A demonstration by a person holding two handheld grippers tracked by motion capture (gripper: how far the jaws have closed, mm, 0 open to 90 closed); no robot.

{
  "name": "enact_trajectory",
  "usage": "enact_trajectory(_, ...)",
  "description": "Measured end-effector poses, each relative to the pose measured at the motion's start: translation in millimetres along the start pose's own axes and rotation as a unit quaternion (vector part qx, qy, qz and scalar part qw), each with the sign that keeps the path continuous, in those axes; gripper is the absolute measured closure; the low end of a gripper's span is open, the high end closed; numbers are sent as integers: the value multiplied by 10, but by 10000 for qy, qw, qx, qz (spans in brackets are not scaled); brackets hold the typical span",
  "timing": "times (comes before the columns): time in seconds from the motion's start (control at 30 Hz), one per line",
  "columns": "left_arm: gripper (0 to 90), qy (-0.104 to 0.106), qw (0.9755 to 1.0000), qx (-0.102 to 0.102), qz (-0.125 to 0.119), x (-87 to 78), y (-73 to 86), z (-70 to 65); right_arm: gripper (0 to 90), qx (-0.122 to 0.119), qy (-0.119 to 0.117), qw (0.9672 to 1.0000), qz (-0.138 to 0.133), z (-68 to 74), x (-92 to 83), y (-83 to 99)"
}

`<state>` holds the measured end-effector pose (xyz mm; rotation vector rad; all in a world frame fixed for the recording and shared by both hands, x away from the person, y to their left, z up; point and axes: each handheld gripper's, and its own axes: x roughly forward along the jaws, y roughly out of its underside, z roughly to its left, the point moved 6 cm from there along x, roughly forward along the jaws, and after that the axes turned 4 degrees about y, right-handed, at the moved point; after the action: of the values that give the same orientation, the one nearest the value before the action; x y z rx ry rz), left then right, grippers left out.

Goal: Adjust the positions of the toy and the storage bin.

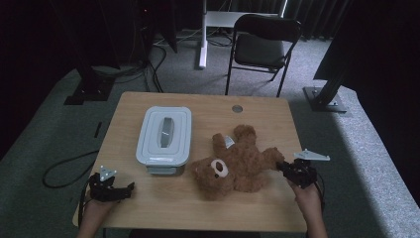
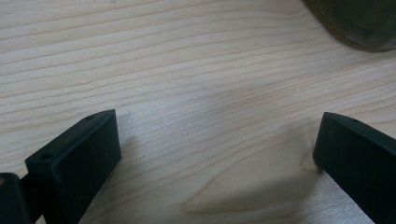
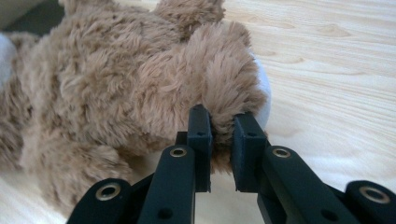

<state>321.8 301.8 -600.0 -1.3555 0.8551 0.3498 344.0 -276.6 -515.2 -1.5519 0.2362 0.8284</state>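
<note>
A brown teddy bear (image 1: 234, 162) lies on its back in the middle of the wooden table (image 1: 257, 111), head toward the near edge. My right gripper (image 1: 285, 167) is shut on one of its paws at the bear's right side. In the right gripper view the two black jaws pinch the furry paw (image 3: 233, 88), and my right gripper (image 3: 222, 126) holds it just over the tabletop. My left gripper (image 1: 130, 187) rests at the near left corner of the table. In the left gripper view my left gripper (image 2: 217, 140) stands open over bare wood.
A grey lidded plastic box (image 1: 164, 134) stands left of the bear. A round cable hole (image 1: 237, 108) sits near the far edge. Beyond the table stand a black folding chair (image 1: 262, 44) and stand bases on the carpet. A cable loops on the floor (image 1: 59, 171) at left.
</note>
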Motion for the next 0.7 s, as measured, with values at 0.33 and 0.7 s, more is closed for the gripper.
enact_trajectory(0.33,13,-1,10000,0,1,0,0,0,799,-103,-104,9999,-31,221,-304,275)
enact_trajectory(0.7,13,-1,10000,0,2,0,0,0,801,-234,-798,9965,-107,637,-565,354)
